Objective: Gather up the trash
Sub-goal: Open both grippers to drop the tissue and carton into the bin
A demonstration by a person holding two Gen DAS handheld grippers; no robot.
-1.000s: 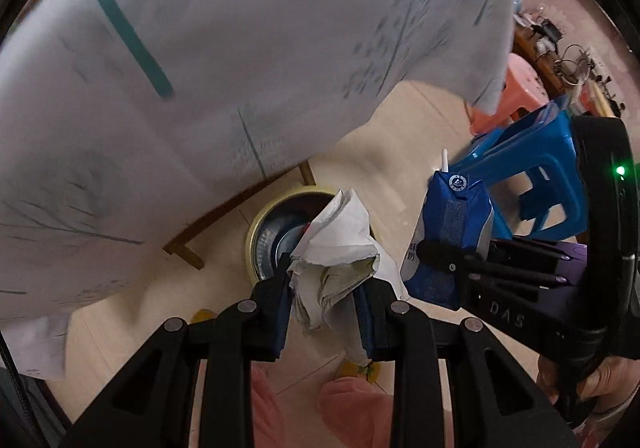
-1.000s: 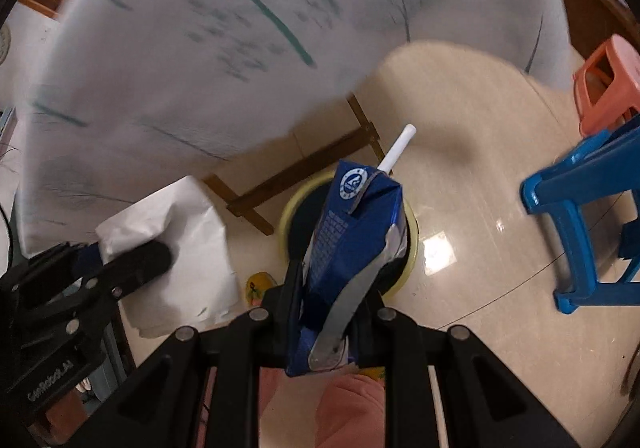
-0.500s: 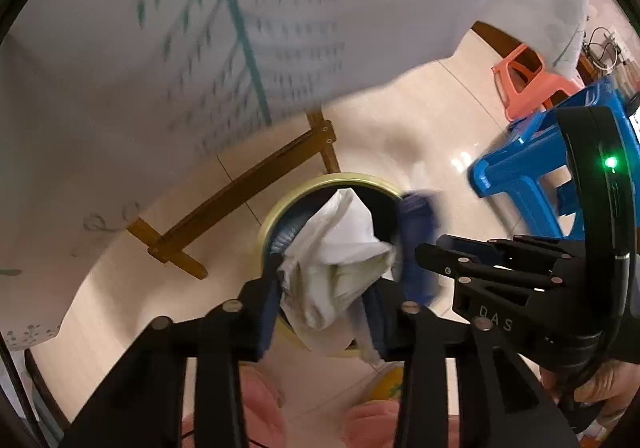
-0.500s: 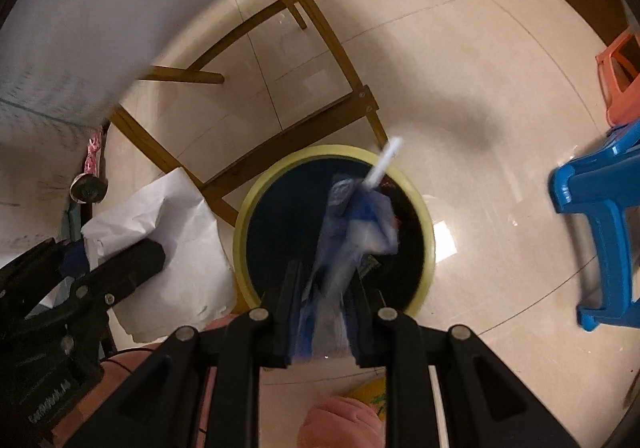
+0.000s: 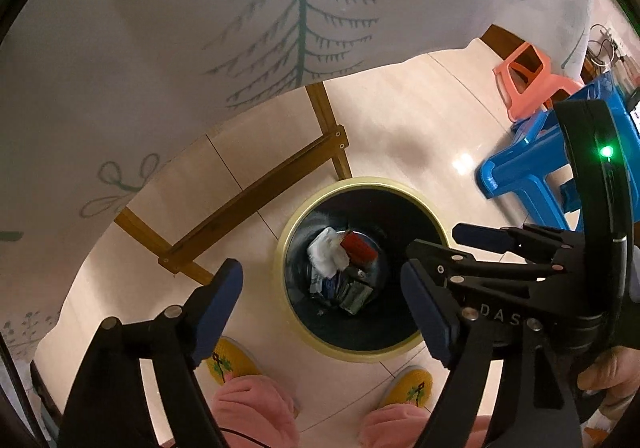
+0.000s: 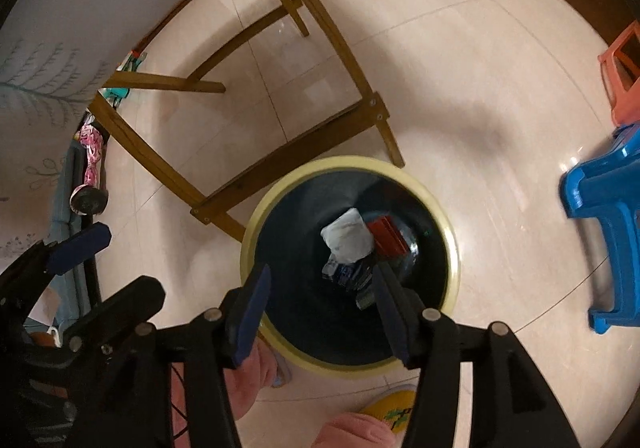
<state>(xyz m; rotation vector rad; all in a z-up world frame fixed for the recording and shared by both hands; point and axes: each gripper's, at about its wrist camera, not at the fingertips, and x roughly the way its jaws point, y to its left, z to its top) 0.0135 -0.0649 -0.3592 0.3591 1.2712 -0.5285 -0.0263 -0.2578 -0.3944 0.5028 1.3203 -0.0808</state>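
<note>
Trash lies at the bottom of the yellow-rimmed bin (image 5: 362, 184), and both grippers hang over that bin with nothing between their fingers. The left gripper (image 5: 326, 306) points steeply down at the bin's mouth; its blue-padded fingers (image 5: 218, 298) stand spread wide, having just been opening, and the gap between them frames the bin's near-left rim and dark inside. The right gripper (image 6: 320, 306) sits just beside it, also aimed down into the bin, its jaws parted after just opening, with no pad touching anything.

Inside the bin, the crumpled white tissue (image 5: 329, 253) rests on the left of the pile. A red box (image 5: 359, 247) lies touching its right edge. Below the tissue, toward the near wall, the blue carton (image 6: 347, 273) lies partly buried, with a silvery wrapper (image 5: 355, 295) beside it.

Around the bin, a wooden table frame (image 6: 288, 152) stands on the pale tiled floor (image 6: 460, 88), one leg ending at the bin's far rim. A white tablecloth printed with green branches (image 5: 240, 28) hangs above the frame, beyond the bin. To the right of the bin stands a blue plastic stool (image 6: 604, 216), well apart from it, and beyond that an orange stool (image 5: 532, 80). On the near side of the bin, the person's yellow slippers (image 5: 230, 362) and pink trouser legs (image 5: 256, 408) show just beside its rim.
</note>
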